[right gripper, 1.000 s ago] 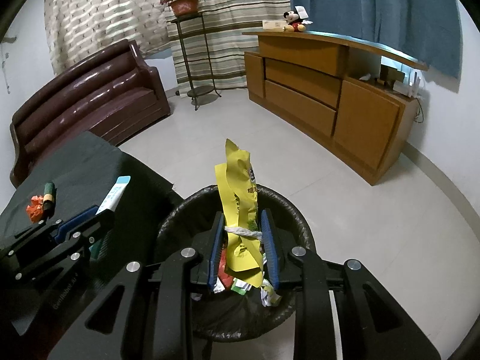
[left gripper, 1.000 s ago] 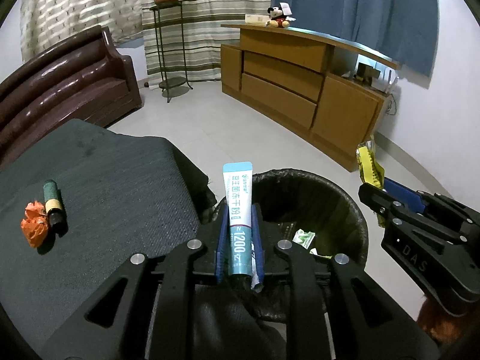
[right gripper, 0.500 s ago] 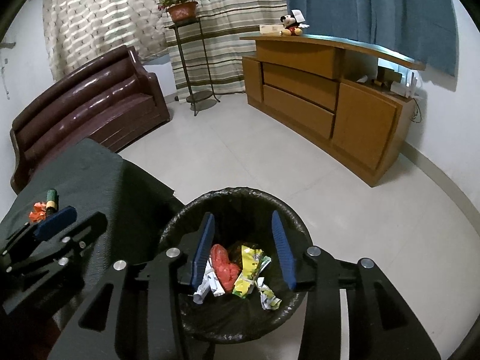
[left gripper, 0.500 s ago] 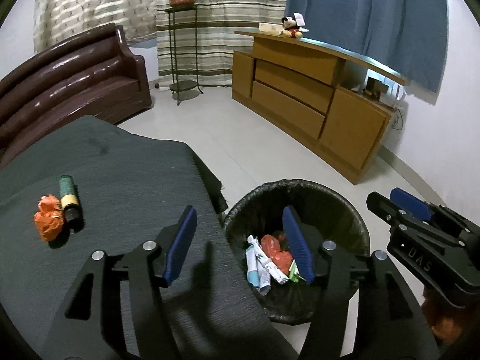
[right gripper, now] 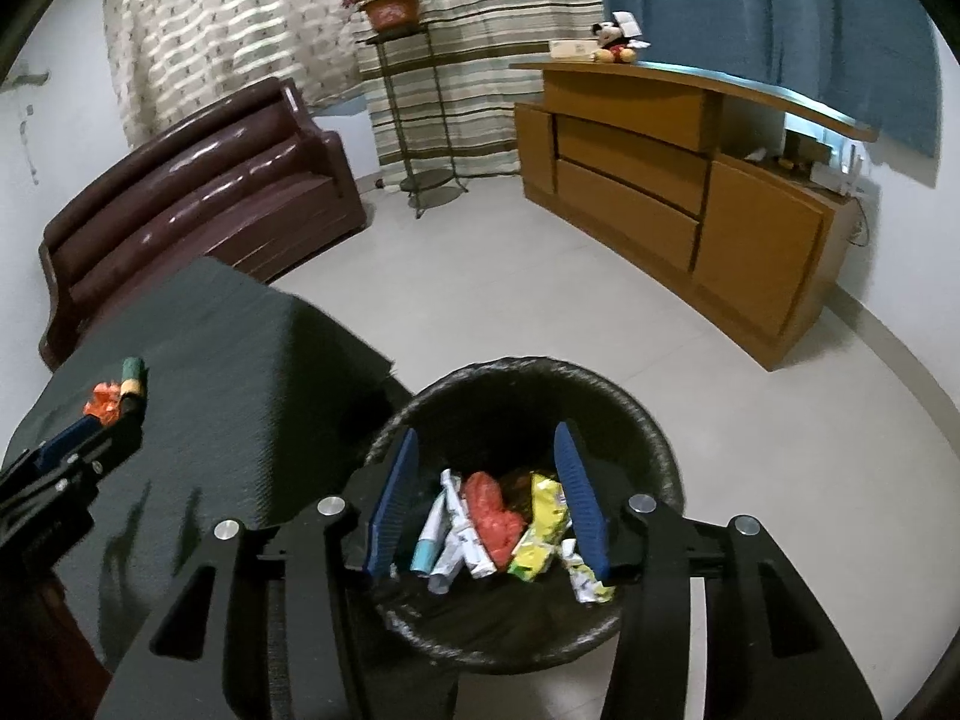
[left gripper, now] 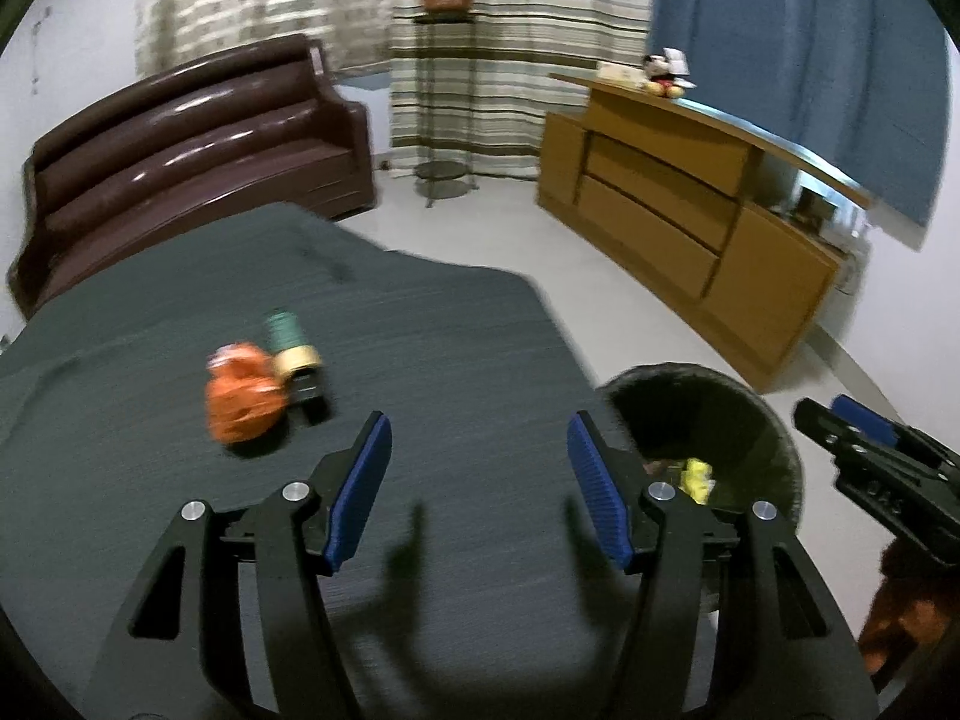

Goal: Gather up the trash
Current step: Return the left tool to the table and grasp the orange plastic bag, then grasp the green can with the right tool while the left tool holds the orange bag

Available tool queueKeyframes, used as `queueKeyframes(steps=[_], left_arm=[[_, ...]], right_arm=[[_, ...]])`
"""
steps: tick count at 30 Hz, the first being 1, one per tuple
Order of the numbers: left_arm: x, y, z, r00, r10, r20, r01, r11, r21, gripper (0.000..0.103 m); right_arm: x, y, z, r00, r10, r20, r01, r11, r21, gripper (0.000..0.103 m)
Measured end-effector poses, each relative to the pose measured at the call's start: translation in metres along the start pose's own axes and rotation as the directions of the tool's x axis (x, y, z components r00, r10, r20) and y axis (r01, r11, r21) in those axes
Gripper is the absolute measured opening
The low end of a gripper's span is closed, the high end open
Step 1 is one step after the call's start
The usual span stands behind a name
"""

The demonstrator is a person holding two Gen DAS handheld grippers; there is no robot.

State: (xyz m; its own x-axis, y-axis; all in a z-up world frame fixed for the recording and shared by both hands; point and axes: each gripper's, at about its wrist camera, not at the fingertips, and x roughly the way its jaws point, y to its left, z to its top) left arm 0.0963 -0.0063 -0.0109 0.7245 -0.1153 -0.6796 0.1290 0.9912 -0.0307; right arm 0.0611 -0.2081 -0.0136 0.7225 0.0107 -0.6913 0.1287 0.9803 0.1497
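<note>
A black bin [right gripper: 636, 414] stands on the floor beside the dark-clothed table [right gripper: 228, 384]. Inside it lie a toothpaste tube [right gripper: 433, 534], a red wrapper [right gripper: 495, 516] and a yellow wrapper [right gripper: 543, 525]. My right gripper [right gripper: 489, 495] hangs over the bin, its jaws opening with nothing between them. My left gripper [left gripper: 477, 474] is open and empty above the table [left gripper: 420, 360]. Ahead and to its left lie a crumpled orange wrapper [left gripper: 240, 399] and a green roll with a yellow band [left gripper: 291, 348], touching each other. The bin [left gripper: 774, 420] shows at the right in the left wrist view.
A brown sofa [left gripper: 180, 144] stands behind the table. A wooden sideboard [right gripper: 678, 180] runs along the right wall. A plant stand [right gripper: 414, 138] is by the striped curtain. Pale floor [right gripper: 540, 300] surrounds the bin.
Both grippers opened: the toothpaste tube fell from the left and the yellow wrapper from the right into the bin. The left gripper then swung left over the table; the right stayed over the bin.
</note>
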Motion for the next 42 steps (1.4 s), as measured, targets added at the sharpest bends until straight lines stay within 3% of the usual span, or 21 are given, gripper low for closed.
queueKeyframes(steps=[12,21,28,33,42], left_arm=[[-0.001,0.083,0.005,0.991,0.13,-0.011,-0.13,0.985,-0.112,0.06],[0.022,0.102,0.016,0.99,0.138,-0.037,-0.142,0.981,-0.131,0.065],[0.038,0.112,0.017,0.992,0.091,-0.082,-0.102,0.985,-0.142,0.064],[0.043,0.117,0.015,0.994,0.053,-0.096,-0.065,0.989,-0.132,0.04],[0.035,0.125,0.011,0.997,0.048,-0.068,-0.055,0.992,-0.114,0.039]], right_arm=[[0.009,0.063,0.008,0.996,0.091,-0.015,-0.092,0.993,-0.079,0.048],[0.018,0.112,0.02,0.988,0.152,-0.019,-0.153,0.978,-0.141,0.051],[0.027,0.137,0.024,0.984,0.177,-0.034,-0.18,0.969,-0.171,0.051],[0.031,0.147,0.022,0.982,0.183,-0.046,-0.188,0.965,-0.183,0.051],[0.037,0.166,0.024,0.979,0.192,-0.063,-0.201,0.956,-0.213,0.051]])
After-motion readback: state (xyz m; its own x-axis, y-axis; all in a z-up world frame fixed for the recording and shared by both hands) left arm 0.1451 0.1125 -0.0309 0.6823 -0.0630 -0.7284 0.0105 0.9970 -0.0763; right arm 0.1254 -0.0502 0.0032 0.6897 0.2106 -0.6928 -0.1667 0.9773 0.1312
